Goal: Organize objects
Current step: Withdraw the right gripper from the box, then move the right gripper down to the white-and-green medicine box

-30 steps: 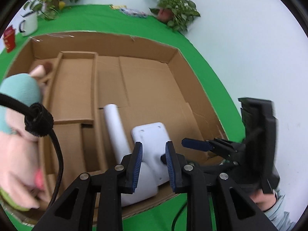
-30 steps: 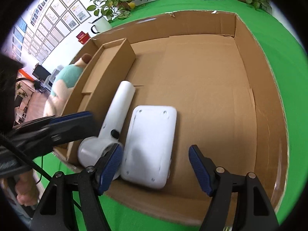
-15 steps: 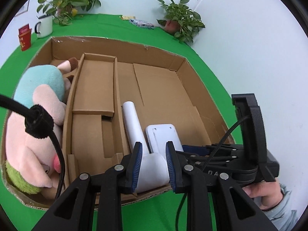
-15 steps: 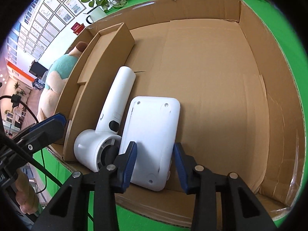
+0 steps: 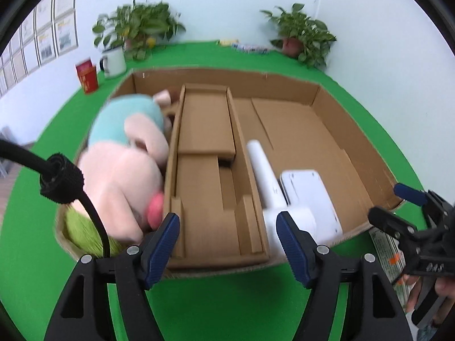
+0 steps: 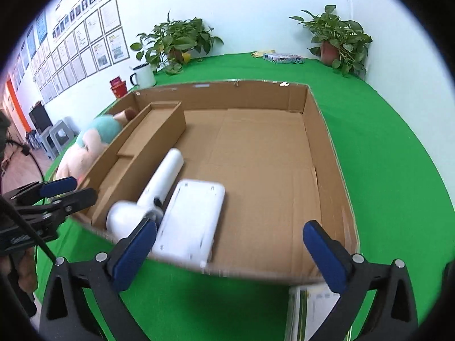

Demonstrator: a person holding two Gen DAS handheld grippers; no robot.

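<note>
Both grippers have backed out of the cardboard box (image 6: pixel 327 153), left gripper (image 5: pixel 227 244) and right gripper (image 6: pixel 230 253) now wide and empty. The white pad (image 6: pixel 193 221) lies lower centre, beside the hair dryer (image 6: pixel 153 193); that placement looks done.

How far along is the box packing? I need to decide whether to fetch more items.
Done: the plush toy, white hair dryer and flat white device lie in the cardboard box. In hand: nothing; left gripper and right gripper are open. Left: a printed packet outside the box.
</note>
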